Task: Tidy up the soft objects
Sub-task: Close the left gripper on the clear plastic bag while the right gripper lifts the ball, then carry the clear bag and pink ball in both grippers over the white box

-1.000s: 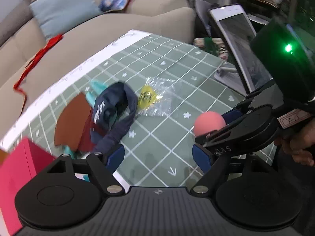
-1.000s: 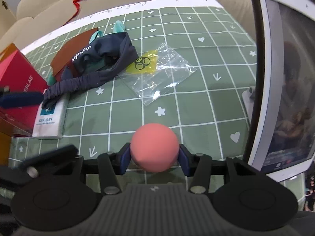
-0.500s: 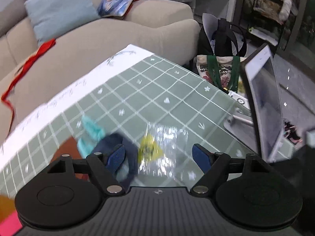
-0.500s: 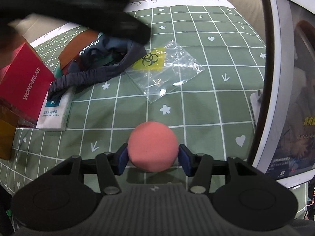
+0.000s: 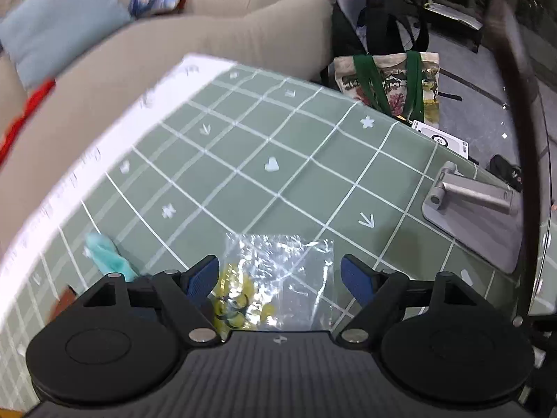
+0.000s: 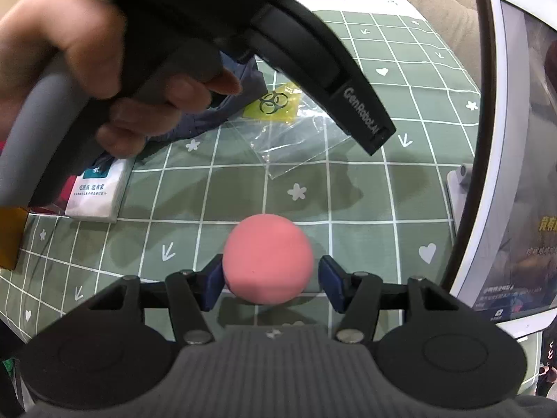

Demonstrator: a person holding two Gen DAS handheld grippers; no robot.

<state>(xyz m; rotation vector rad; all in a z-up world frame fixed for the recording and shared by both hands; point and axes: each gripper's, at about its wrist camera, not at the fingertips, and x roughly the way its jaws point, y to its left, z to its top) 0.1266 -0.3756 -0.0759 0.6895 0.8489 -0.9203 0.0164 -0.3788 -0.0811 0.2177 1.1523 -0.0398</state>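
Observation:
My right gripper (image 6: 267,280) is shut on a pink foam ball (image 6: 267,258), held just above the green checked tablecloth (image 6: 365,202). My left gripper (image 5: 280,277) is open and empty, right over a clear plastic bag (image 5: 282,271) with a yellow biohazard label (image 5: 240,303). The bag also shows in the right wrist view (image 6: 296,132), partly under the left gripper's body (image 6: 313,62). A dark blue cloth (image 6: 222,111) lies left of the bag, mostly hidden by the hand. A teal cloth (image 5: 108,254) lies at the left.
A white tablet on a grey stand (image 5: 477,205) stands at the right edge. A white tissue pack (image 6: 99,188) and an orange box (image 6: 10,237) lie at the left. A beige sofa (image 5: 174,41) runs behind the table, a tote bag (image 5: 390,80) on the floor.
My left gripper has swung forward and right, away from the blue cloth, and come down over the plastic bag. My right gripper has held still with the ball.

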